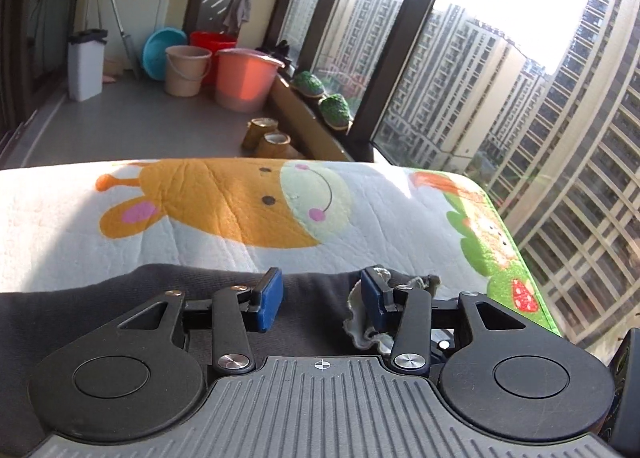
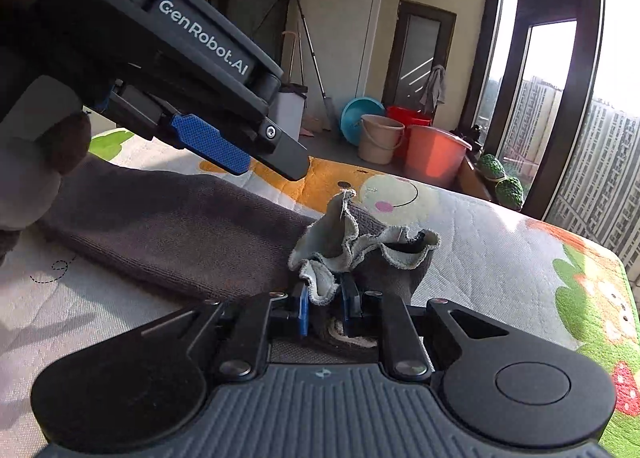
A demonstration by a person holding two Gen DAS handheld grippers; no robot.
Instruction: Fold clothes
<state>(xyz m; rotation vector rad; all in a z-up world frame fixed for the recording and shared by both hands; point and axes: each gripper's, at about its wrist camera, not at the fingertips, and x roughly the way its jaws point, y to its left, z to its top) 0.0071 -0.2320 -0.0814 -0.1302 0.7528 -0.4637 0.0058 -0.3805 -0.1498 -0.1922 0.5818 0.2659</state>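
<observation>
My right claw point(image 2: 323, 308) is clenched on the garment's point(image 2: 180, 230) frilled hem at 6 o'clock, my left claw point(image 1: 322, 300) gapes released above it, so the thin bunched edge could slip free if I tug.

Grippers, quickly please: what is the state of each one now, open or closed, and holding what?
Left gripper: open, above the dark grey garment, holding nothing.
Right gripper: closed on the garment's ruffled edge.

The dark garment point(image 2: 172, 225) runs out of frame behind the gloved hand point(image 2: 36, 177).

Two close, low wrist views over one cartoon mat point(image 1: 200, 217), windowward.
</observation>
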